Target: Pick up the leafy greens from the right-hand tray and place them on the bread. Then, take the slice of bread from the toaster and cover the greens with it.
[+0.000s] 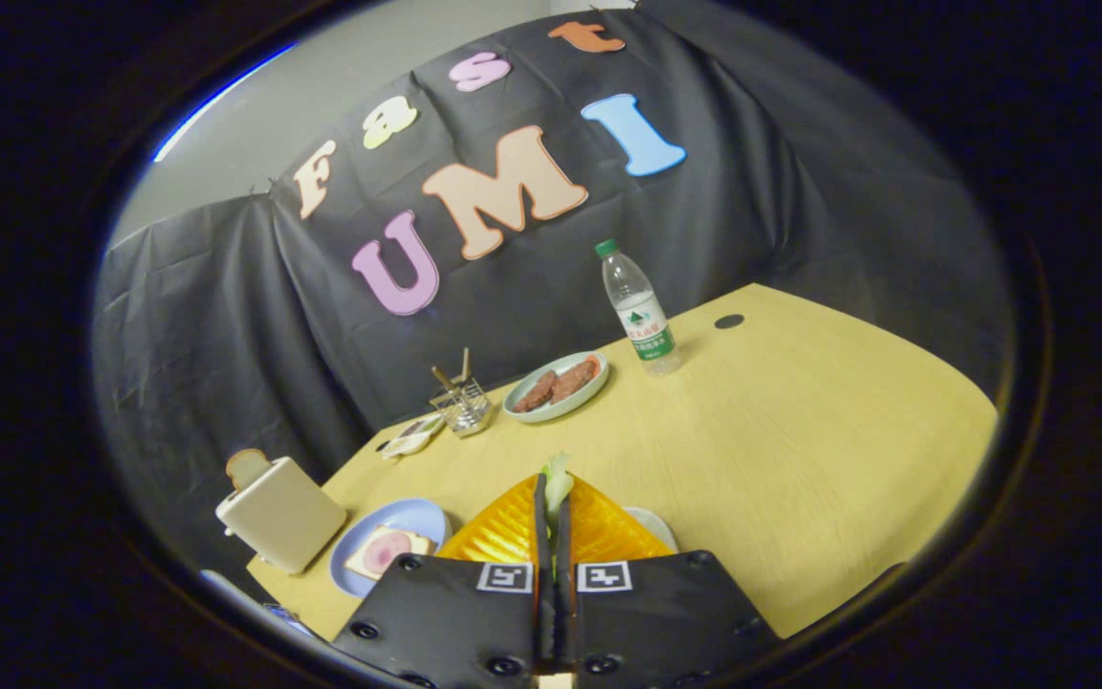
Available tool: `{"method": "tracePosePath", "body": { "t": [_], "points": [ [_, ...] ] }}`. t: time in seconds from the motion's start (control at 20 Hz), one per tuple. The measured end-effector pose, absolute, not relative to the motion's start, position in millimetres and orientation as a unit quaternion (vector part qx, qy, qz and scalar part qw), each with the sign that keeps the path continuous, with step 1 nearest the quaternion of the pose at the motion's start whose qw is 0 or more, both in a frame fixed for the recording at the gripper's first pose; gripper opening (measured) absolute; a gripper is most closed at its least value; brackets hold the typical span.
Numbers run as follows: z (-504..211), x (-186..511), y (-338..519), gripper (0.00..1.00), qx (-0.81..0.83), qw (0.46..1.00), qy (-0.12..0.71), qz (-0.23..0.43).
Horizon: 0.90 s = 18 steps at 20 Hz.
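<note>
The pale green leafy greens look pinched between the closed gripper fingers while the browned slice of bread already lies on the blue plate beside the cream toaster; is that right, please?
Not quite. The gripper view shows the browned slice of bread standing in the cream toaster, not on the blue plate. The rest holds: the gripper is shut on the pale green leafy greens.

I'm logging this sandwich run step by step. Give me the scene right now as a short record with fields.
gripper: gripper shut on leafy greens, lifted between the fingers
bread target: bread with a pink slice on it, on blue plate, beside the fingers
toaster: toaster next to that plate, toast slice sticking up
far side: green plate with patties, water bottle, utensil rack
stage: greens not yet on bread
</note>
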<state>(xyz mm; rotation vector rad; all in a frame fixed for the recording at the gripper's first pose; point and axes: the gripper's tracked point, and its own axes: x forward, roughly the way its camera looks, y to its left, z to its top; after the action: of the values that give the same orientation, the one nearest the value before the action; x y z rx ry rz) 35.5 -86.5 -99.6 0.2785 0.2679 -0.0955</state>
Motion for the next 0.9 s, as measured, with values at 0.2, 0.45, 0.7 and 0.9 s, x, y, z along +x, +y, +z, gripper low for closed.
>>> {"method": "tracePosePath", "body": {
  "t": [0.2, 0.45, 0.7, 0.9],
  "points": [
    [-84, 36, -49, 0.03, 0.145, 0.983, 0.111, -0.008],
    [-83, 36, 10, 0.03, 0.144, 0.982, 0.111, 0.050],
    [-94, 40, 66, 0.03, 0.147, 0.976, 0.128, 0.097],
    [-101, 46, 106, 0.03, 0.158, 0.968, 0.147, 0.127]
  ]
}}
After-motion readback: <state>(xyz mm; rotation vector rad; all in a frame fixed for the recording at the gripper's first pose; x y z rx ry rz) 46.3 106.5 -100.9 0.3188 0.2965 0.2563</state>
